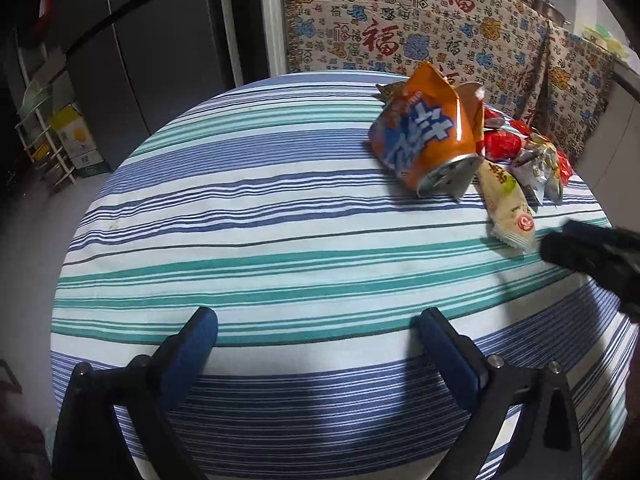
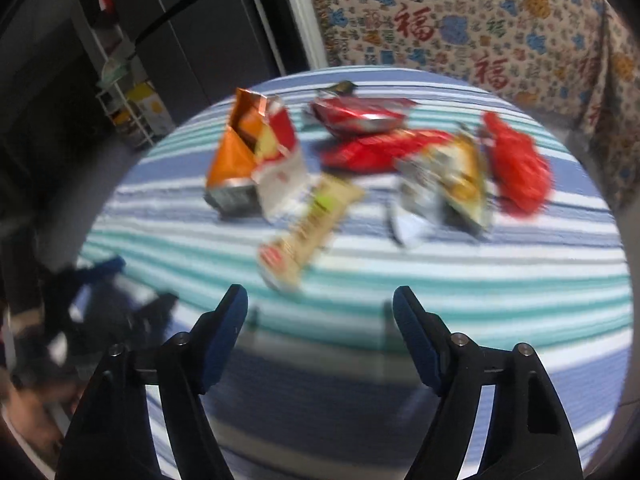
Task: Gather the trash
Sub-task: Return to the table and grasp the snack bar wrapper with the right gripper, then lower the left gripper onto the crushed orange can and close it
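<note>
Crumpled foil wrappers [image 2: 360, 120], striped cloth table [image 1: 280, 240], both hand-held grippers [image 1: 316, 320] [image 2: 320, 300] spread apart, empty

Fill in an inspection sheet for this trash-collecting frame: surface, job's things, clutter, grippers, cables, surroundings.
Surface: round table with blue, teal and white striped cloth.
Job's things: crushed orange drink can, cream snack wrapper, red foil wrappers, silver-and-yellow wrapper, red crumpled bag, all lying in one cluster.
Clutter: nothing seen.
Grippers: left gripper open, empty; right gripper open, empty, short of the cream wrapper.
Cables: nothing seen.
Surroundings: patterned fabric with red characters, dark refrigerator, white wire rack.
</note>
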Demonstrator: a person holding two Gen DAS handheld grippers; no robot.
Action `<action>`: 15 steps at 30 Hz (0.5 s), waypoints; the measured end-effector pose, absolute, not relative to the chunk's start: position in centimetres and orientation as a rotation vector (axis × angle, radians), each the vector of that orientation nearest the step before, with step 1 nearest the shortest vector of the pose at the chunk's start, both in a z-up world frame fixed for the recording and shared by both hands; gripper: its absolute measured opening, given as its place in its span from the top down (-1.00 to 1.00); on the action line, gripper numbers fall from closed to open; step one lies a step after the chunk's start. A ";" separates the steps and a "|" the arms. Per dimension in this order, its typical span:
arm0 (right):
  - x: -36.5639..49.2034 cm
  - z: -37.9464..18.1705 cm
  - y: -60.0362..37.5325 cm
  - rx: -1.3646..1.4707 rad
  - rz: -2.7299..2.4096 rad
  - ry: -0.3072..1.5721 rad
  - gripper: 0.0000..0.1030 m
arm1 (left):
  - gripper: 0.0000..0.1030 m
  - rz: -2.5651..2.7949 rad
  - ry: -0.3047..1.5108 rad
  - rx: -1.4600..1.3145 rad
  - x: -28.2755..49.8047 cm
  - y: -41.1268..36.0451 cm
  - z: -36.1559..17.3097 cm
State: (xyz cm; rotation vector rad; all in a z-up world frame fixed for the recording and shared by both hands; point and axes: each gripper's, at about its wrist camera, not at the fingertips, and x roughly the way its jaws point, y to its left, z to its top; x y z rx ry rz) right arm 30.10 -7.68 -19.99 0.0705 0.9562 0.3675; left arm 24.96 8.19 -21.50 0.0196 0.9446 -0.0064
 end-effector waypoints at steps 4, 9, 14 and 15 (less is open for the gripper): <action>32.4 -20.7 -5.6 0.065 0.319 0.976 -0.38 | -1.00 0.000 0.944 0.019 24.9 8.1 -21.5; 32.4 -21.4 -6.5 0.027 0.282 0.967 0.48 | -1.00 0.001 0.944 0.018 25.0 8.2 -21.4; 27.7 -21.3 -9.7 -0.050 0.274 0.964 0.49 | -1.00 0.009 0.943 0.012 24.9 8.2 -21.4; 26.6 -21.4 -10.3 -0.072 0.266 0.962 0.49 | -1.00 0.014 0.943 0.006 24.8 8.2 -21.4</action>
